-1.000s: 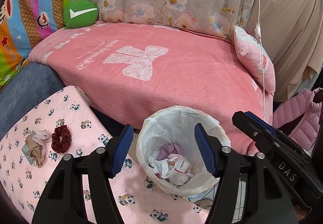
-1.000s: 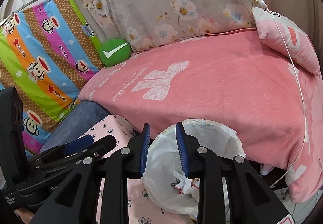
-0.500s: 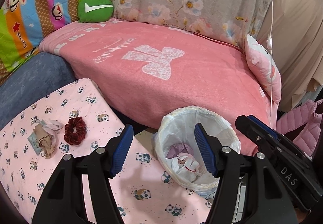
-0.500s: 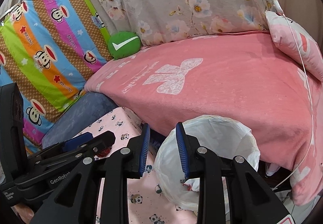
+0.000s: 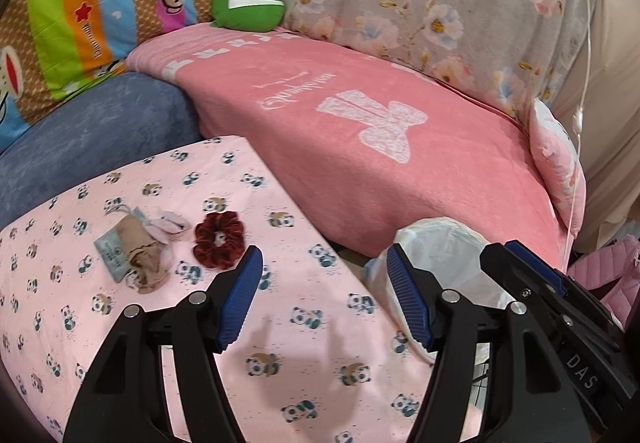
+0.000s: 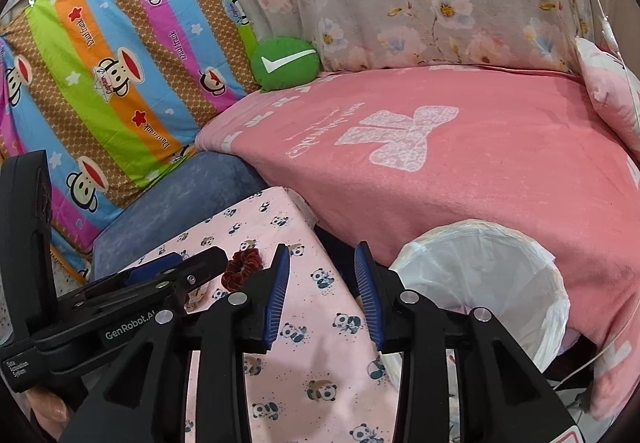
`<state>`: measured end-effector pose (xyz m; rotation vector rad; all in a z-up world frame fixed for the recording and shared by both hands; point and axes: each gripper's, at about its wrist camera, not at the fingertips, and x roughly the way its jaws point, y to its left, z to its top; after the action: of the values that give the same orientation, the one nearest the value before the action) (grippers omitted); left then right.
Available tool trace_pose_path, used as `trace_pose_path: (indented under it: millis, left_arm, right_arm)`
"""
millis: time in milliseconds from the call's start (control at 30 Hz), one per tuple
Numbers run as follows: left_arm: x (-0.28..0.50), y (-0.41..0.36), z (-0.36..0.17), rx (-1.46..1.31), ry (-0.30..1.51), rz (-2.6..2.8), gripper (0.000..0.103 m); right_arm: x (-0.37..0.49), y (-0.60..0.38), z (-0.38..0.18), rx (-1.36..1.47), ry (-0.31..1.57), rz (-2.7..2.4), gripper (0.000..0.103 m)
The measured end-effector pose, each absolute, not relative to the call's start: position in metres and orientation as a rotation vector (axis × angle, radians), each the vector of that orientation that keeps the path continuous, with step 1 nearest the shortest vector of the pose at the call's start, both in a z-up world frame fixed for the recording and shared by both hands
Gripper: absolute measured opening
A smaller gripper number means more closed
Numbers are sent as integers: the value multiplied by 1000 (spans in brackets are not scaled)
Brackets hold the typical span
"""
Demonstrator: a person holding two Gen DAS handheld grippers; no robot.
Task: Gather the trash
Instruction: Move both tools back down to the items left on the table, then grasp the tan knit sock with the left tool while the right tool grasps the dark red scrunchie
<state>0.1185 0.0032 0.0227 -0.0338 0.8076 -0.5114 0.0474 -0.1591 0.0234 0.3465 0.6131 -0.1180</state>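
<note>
A white-lined trash bin stands between the panda-print table and the pink bed; it also shows in the right wrist view. On the table lie a crumpled beige and pink bundle with a grey tag and a dark red scrunchie, which also shows in the right wrist view. My left gripper is open and empty above the table, to the right of the scrunchie. My right gripper is open and empty above the table's right edge.
A pink blanket covers the bed behind the table and bin. A blue cushion, a striped monkey-print cloth and a green round pillow are at the left. A pink pillow and a hanging white cord are at the right.
Both grippers have swung left, from over the trash bin to over the table. The right jaws have opened wider. The bundle and scrunchie sit nearer my left gripper.
</note>
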Motion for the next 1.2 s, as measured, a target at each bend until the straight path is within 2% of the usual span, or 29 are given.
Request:
trace_pose_path:
  millis: [133,700,1100,1200]
  left_arm:
    - [127,30,14,-69,820,-457,70]
    - [180,136,-44,-196,937,-253,70]
    - [229,154,-82,-211,1003,-247,69]
    - [239,151,-88,-210,1013,-264,65]
  right_arm:
    - [60,-137,20,320,634,-87,40]
    - [132,-56,-29,273,772,22,40]
    - [207,-23,-77,269,867,44,40]
    - [224,-22,-87,270,880,35,40]
